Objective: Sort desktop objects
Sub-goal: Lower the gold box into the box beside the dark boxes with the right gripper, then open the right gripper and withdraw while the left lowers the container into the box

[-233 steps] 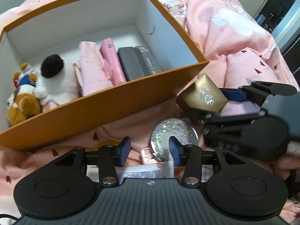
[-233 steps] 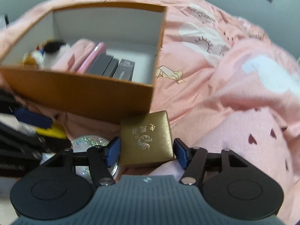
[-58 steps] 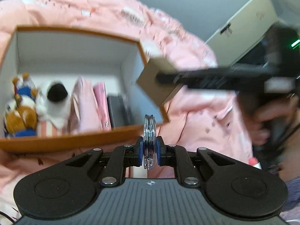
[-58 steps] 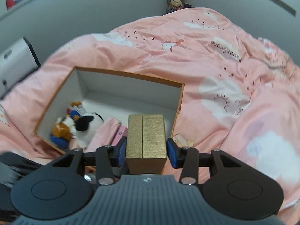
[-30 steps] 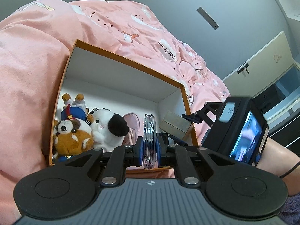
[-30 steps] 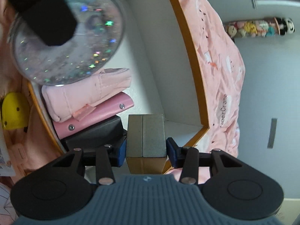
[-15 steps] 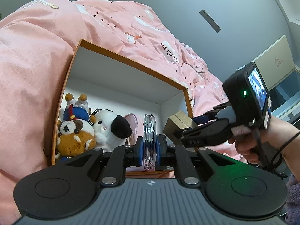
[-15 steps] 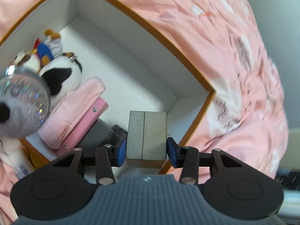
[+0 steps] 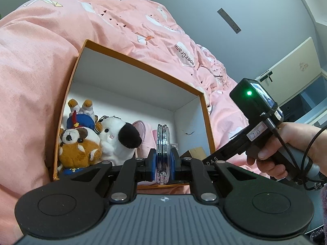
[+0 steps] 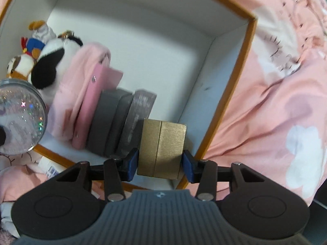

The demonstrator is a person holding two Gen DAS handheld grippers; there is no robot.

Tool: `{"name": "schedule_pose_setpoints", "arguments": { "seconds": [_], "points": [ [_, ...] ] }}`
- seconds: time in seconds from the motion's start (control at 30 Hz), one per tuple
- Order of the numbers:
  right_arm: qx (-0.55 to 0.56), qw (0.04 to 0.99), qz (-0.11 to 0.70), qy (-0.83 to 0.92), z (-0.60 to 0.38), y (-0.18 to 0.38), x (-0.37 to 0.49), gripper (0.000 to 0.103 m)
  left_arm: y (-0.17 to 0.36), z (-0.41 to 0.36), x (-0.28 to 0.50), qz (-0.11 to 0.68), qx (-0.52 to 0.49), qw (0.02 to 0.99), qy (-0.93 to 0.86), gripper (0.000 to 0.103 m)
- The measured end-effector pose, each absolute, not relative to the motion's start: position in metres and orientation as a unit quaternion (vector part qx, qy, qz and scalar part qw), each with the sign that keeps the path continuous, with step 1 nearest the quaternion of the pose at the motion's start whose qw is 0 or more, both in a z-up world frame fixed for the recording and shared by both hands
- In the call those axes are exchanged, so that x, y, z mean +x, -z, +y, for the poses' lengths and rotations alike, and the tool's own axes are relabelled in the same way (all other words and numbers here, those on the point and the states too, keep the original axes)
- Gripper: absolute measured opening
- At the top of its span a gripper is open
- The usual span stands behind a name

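Gold square box [image 10: 161, 149] sits between the blue pads of the right tool [image 10: 161, 166], low inside the big orange cardboard box [image 10: 243, 47], in its near right corner. The pads look slightly apart from the box sides, so I cannot tell if it is gripped or let go. Just to its left stand the grey cases [image 10: 120, 122]. White floor to its right is bare. The left tool [image 9: 162, 164] squeezes the round glittery disc [image 9: 162, 153] on its edge, above the box's near wall, beside the plush toys [image 9: 96, 140]. Everything rests on a soft pink bed blanket [image 9: 36, 61], so the big box may wobble.
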State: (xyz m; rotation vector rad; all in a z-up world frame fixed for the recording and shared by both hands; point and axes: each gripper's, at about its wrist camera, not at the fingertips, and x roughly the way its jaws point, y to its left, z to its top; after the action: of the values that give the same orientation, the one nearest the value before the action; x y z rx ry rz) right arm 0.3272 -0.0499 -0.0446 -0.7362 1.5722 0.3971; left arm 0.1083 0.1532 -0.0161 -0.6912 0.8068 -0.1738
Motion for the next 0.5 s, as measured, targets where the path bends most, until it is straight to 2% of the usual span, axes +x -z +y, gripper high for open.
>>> {"name": "schedule_pose_setpoints", "arguments": {
  "seconds": [0.13,0.4,0.43,0.5],
  "points": [
    [-0.307,0.62,0.698,-0.183,-0.052,0.048,0.325,0.055,0.016,0.15,0.11,0.389,-0.324,0.859,0.083,0.015],
    [-0.298,0.635,0.673,-0.235,-0.065,0.023,0.31,0.054,0.012,0.14,0.117,0.396,-0.305,0.862,0.088,0.015],
    [-0.298,0.641,0.664,-0.243,-0.067,0.018,0.307,0.052,0.011,0.138,0.118,0.397,-0.302,0.862,0.088,0.015],
    [-0.294,0.652,0.645,-0.27,-0.068,0.009,0.303,0.042,0.009,0.135,0.121,0.4,-0.294,0.864,0.087,0.015]
  ]
}}
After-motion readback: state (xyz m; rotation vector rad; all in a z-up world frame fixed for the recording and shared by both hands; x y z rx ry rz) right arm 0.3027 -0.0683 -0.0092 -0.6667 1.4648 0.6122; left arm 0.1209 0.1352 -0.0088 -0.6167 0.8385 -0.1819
